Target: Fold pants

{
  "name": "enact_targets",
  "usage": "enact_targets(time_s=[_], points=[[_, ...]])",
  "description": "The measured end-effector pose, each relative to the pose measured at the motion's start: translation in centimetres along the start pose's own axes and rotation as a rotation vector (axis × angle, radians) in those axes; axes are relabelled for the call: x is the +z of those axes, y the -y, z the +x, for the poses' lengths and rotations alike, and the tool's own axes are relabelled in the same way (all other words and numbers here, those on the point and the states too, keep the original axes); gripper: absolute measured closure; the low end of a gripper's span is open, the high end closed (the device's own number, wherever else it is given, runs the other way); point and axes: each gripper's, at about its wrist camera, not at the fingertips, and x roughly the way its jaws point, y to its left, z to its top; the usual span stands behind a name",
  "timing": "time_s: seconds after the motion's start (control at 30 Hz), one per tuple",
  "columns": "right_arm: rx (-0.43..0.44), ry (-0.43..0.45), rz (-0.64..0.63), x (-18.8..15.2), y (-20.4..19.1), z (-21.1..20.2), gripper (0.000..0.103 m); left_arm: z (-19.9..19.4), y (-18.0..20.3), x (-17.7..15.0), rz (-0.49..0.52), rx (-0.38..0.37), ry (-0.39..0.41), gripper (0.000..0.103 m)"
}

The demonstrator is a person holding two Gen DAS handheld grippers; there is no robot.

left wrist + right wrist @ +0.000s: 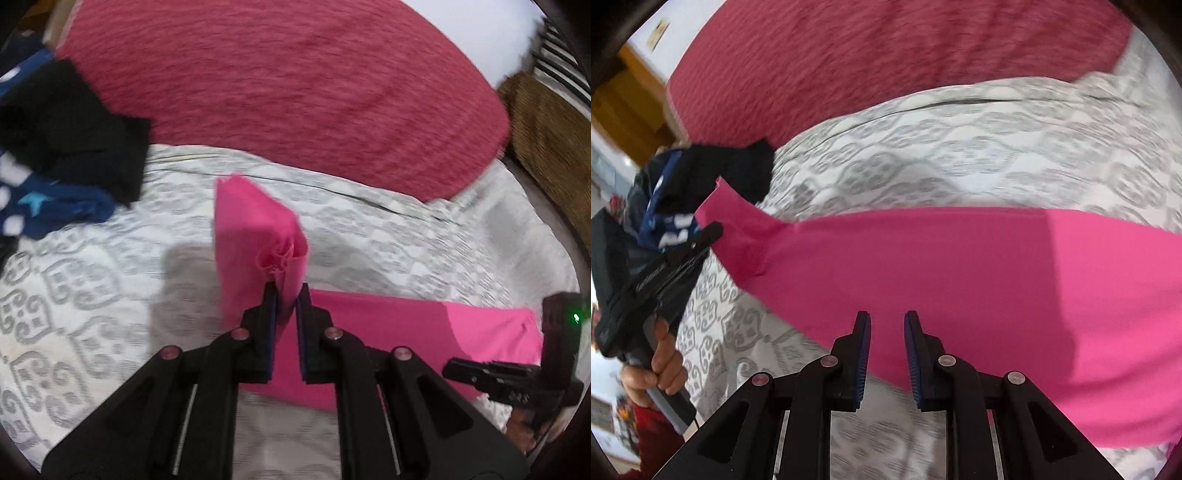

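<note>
- Bed [923, 155] under white bedspread patterned in grey; red blanket [295, 85] across far half.
- Pink pants [960, 280] spread on bedspread; one end lifted, pinched in left tongs [287, 291].
- Right tongs [887, 321] narrow, gripping nothing, above pants.
- Dark clothes [74, 129] heaped at left.

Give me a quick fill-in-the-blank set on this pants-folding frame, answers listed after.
1. The left gripper is shut on a lifted end of the ____ pants.
2. The right gripper hangs over the pants with ____ between its pads.
3. The pants lie on a bedspread patterned in white and ____.
4. The dark pile of clothes sits beside the ____ blanket.

Missing words: pink; nothing; grey; red
</note>
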Motion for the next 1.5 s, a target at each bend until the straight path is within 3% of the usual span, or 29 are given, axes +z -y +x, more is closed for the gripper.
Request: enact_targets(time_s=[0.23,0.33,0.43,0.57,0.8,0.97,1.1,1.13,1.17,1.2,1.27,1.43,1.5], points=[[0.072,-0.008,0.135,0.0,4.9,-1.6,0.082,2.6,7.8,-3.4,0.106,-0.116,-0.112,0.092],[0.067,0.006,0.163,0.2,5.9,-1.8,0.076,4.1,10.6,-5.4,0.148,-0.142,-0.182,0.092],[0.127,-0.029,0.219,0.5,7.0,-0.9,0.074,5.0,12.9,-7.1,0.204,-0.132,-0.223,0.092],[0.239,-0.101,0.316,1.0,8.3,0.9,0.071,4.9,13.8,-7.6,0.23,-0.122,-0.234,0.092],[0.383,-0.144,0.463,1.3,8.9,3.0,0.055,4.9,13.8,-7.9,0.229,-0.121,-0.237,0.092],[0.426,-0.17,0.505,2.1,8.6,4.0,0.051,5.3,14.6,-8.4,0.239,-0.128,-0.238,0.092],[0.378,-0.217,0.497,2.7,7.8,5.6,0.051,4.8,15.9,-8.2,0.253,-0.169,-0.222,0.092],[0.373,-0.224,0.494,2.8,7.6,5.9,0.052,4.7,16.1,-8.1,0.252,-0.183,-0.222,0.092],[0.363,-0.218,0.486,2.9,7.5,5.9,0.067,4.6,16.3,-8.1,0.253,-0.193,-0.223,0.092],[0.341,-0.203,0.461,3.1,7.3,5.7,0.089,4.4,16.6,-8.1,0.264,-0.19,-0.22,0.092],[0.284,-0.151,0.385,3.5,6.8,4.7,0.094,3.9,16.8,-8.0,0.289,-0.168,-0.206,0.089],[0.207,-0.037,0.325,4.5,7.7,1.5,0.096,1.8,14.7,-8.0,0.319,-0.091,-0.145,0.046],[0.206,-0.018,0.327,4.9,8.5,0.8,0.096,1.2,12.8,-8.2,0.305,-0.034,-0.126,0.039]])
